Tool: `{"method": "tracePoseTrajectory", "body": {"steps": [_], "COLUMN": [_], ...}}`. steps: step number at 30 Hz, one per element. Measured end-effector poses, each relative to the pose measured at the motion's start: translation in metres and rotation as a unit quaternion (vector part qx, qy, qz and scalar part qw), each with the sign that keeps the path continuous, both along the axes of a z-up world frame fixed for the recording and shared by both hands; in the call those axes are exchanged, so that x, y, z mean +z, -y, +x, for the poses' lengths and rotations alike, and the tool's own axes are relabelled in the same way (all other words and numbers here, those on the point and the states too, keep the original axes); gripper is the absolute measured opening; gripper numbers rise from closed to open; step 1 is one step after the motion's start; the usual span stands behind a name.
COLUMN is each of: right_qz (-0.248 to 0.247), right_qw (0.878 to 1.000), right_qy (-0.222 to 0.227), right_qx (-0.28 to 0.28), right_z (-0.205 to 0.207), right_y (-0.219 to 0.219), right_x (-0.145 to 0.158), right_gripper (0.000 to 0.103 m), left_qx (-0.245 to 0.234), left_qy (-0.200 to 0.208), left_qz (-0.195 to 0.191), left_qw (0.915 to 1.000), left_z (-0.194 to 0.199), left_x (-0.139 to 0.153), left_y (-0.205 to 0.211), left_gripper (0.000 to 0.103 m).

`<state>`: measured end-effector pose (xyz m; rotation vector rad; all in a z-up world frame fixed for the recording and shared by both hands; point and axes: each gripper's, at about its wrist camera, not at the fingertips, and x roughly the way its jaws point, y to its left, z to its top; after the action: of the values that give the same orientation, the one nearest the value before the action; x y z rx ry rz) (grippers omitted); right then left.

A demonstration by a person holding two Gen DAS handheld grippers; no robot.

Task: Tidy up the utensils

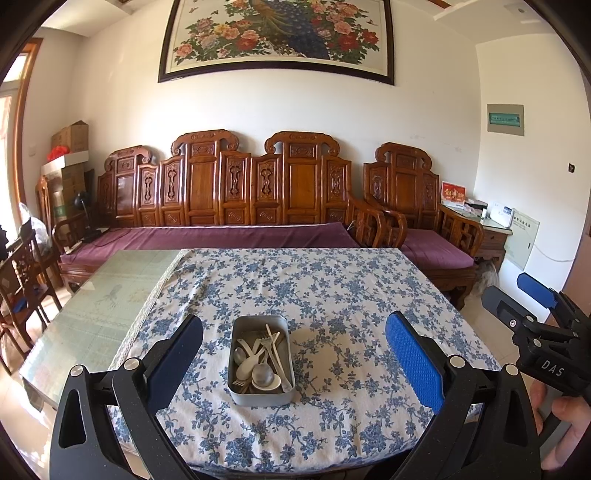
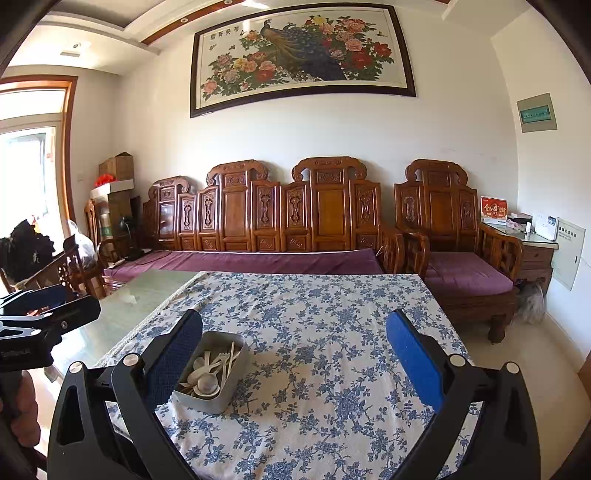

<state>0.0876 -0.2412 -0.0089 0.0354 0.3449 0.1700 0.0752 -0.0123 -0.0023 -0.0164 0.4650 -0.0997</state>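
On the blue-flowered white tablecloth (image 1: 332, 295), a grey rectangular metal tin (image 1: 262, 360) is holding pale plastic spoons and forks (image 1: 258, 360); the left gripper (image 1: 293, 360) and right gripper (image 2: 295, 363) are both hovering spread apart, gripping nothing.

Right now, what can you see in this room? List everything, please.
metal tin: one, grey, on the tablecloth, between the left gripper's fingers in its view
utensils: several, whitish spoons and forks, piled in the tin
tablecloth: one, white with blue flowers, over most of the table
glass tabletop: bare green strip, left of the cloth
carved bench: one, brown wood, purple cushion, along the wall
armchair: one, matching, right of the bench
peacock painting: one, framed, above the bench
cardboard boxes: a stack, back left corner
left gripper: black, blue pads, open
right gripper: same, open
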Motion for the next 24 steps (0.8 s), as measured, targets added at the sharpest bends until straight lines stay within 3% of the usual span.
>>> {"method": "tracePoseTrajectory", "body": {"steps": [24], "right_qz": [0.001], "right_qw": [1.0], "right_qy": [0.0], "right_qx": [0.0], "right_z": [0.0001], "right_y": [0.0001], "right_x": [-0.0002], "right_gripper": [0.1], "left_qx": [-0.001], "left_qy": [0.002], "left_qz": [0.0], "left_qw": [1.0], "left_z": [-0.003], "left_x": [0.0045], "left_y": [0.0032], "left_gripper": [0.095]}}
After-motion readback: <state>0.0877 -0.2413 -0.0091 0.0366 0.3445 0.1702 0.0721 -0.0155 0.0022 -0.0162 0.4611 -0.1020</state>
